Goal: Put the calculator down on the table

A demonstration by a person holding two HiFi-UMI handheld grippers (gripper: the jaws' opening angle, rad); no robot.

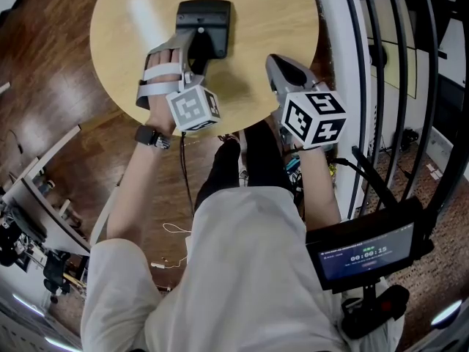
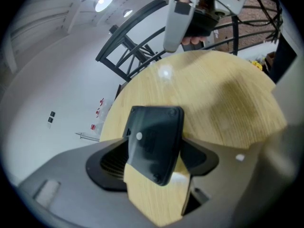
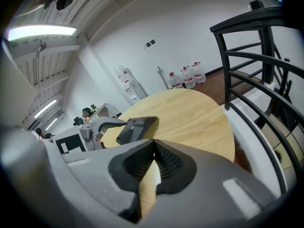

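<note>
To the left, the person's left hand, strapped into its tool and with a watch on the wrist, reaches forward over the round wooden table. The left gripper points toward the table's far edge. Its jaws are clamped on the near end of the calculator, which lies over the far part of the table, a little left of the middle. The calculator's plain dark back faces up and it is tilted. I cannot tell whether its far end touches the wood. Further right, the right gripper hovers over the near right edge of the table, well apart from the calculator. Its pads meet at the tips and there is nothing between them. The arm behind it is tucked close to the person's body. Beyond the table's right edge runs a black railing, and a small screen is mounted low beside the person. Against the far wall stand several large water bottles, their contents too small to judge, with a water dispenser near them.
</note>
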